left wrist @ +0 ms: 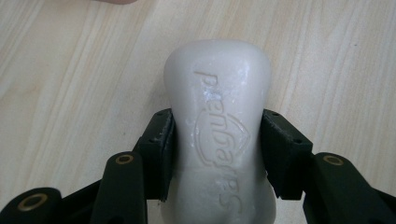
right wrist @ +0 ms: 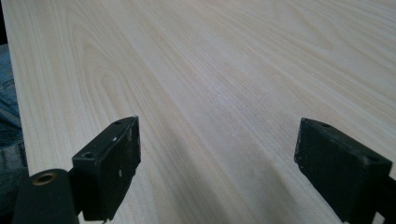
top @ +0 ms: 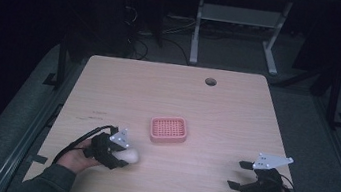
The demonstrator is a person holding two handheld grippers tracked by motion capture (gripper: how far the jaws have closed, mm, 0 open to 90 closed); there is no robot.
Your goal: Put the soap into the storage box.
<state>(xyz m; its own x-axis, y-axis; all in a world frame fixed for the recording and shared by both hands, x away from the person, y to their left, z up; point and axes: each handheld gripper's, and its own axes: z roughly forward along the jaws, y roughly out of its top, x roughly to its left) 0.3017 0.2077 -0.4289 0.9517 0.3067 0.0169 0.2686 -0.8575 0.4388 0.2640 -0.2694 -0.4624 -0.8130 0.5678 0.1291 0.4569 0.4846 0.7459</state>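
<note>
So, biggest thing first: the pale wood-grain table (top: 236, 115) takes up most of the high view, with a small round cable hole (top: 210, 81) near its far edge. Roughly in the middle sits the pink rectangular plastic soap dish with a grid of holes (top: 169, 129), and my guess is that's where the soap is headed, since it stands bare and within easy reach.

Near the front left corner, the left gripper (top: 122, 157) is clamped onto the white waisted bar of soap with embossed lettering (left wrist: 219, 135). In the left gripper view the 2 black jaws squeeze the bar right at its narrow waist, which makes sense: that's the spot where a slick bar is least likely to squirt out. It looks like the bar is resting on the table, near the dish but not touching it, though I can't say for sure it hasn't been lifted a hair.

The right gripper (top: 238, 174) waits over by the front right corner, jaws spread wide with nothing between them, just bare wood ahead.

Hard to read: the lettering on the soap is upside down and the bar's near end is cut off at the bottom. Background past the table is dark.
</note>
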